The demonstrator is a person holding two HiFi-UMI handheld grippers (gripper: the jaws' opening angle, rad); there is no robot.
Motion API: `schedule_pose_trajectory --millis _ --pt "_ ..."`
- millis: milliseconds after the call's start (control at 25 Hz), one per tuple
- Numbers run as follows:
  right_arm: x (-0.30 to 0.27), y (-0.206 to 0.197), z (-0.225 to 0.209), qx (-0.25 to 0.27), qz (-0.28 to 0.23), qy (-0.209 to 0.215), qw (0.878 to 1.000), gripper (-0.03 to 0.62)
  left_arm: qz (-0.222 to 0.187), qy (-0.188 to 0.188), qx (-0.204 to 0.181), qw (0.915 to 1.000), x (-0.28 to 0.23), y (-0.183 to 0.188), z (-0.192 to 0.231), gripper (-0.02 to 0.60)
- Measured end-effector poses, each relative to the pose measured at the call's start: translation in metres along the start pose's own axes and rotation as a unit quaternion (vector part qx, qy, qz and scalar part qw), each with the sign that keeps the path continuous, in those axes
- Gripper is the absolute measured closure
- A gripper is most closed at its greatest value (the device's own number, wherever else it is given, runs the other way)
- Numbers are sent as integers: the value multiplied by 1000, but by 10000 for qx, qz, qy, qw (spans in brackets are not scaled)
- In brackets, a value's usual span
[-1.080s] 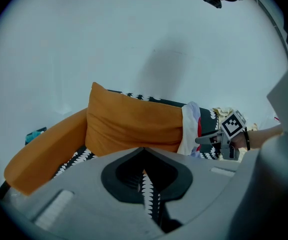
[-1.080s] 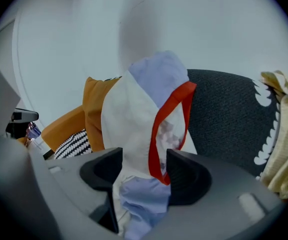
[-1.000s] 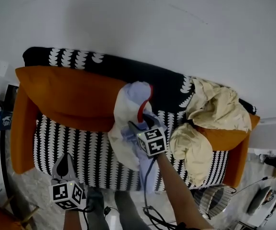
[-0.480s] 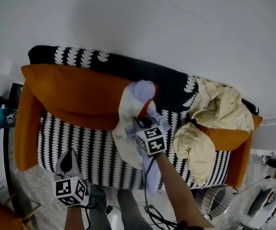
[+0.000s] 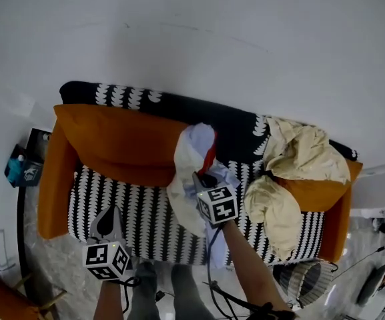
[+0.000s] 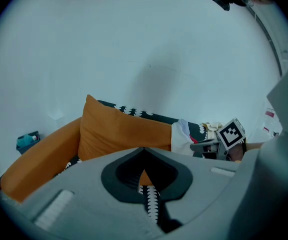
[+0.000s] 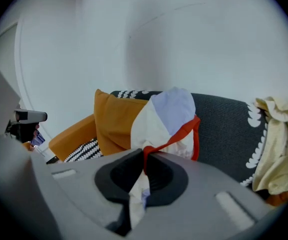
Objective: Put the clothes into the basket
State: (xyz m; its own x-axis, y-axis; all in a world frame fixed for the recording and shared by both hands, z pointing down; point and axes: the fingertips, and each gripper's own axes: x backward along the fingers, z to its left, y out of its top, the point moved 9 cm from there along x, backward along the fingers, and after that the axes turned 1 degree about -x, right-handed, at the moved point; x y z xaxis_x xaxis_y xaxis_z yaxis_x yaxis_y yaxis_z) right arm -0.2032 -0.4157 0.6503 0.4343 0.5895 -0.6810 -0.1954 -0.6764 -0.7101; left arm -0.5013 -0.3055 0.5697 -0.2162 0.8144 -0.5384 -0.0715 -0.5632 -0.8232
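Note:
A white, lavender and red-trimmed garment [image 5: 193,155] hangs over the sofa's back. My right gripper [image 5: 201,177] is at its lower middle. In the right gripper view the jaws [image 7: 144,153] have just been closing and are now shut on the garment's [image 7: 169,115] red trim and white cloth. The garment [image 6: 183,135] also shows in the left gripper view, at the right. My left gripper [image 5: 110,210] hovers over the sofa seat's front left, its jaws [image 6: 143,150] shut with nothing in them. Cream clothes [image 5: 300,157] are heaped on the sofa's right end. The basket [image 5: 303,280] stands on the floor at the lower right.
The sofa has orange cushions [image 5: 122,142], a black and white patterned seat [image 5: 145,209] and a dark back [image 5: 235,122], and stands against a white wall. Cables run down by the person's legs [image 5: 153,292]. A dark shelf with blue items [image 5: 24,169] stands left of the sofa.
The right jaws have closed on the garment, and that gripper has lifted slightly with the cloth. The left gripper has risen a little, still shut.

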Motion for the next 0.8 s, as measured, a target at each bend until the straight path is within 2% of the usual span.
schedule_pose_trajectory --millis 200,440,640,800 --pt "37 18 16 -200 -107 -233 9995 583 -67 -215 -39 9997 15 23 -6 578" --pt "101 44 35 -518 -406 -681 9955 585 -196 -527 -343 9978 34 56 -21 578" --pt "154 58 53 -815 -537 -961 9906 585 -249 -935 -505 9940 57 78 -28 578" --pt "192 66 70 -923 -602 -1215 9865 585 -379 -1071 -620 9916 79 92 -27 578"
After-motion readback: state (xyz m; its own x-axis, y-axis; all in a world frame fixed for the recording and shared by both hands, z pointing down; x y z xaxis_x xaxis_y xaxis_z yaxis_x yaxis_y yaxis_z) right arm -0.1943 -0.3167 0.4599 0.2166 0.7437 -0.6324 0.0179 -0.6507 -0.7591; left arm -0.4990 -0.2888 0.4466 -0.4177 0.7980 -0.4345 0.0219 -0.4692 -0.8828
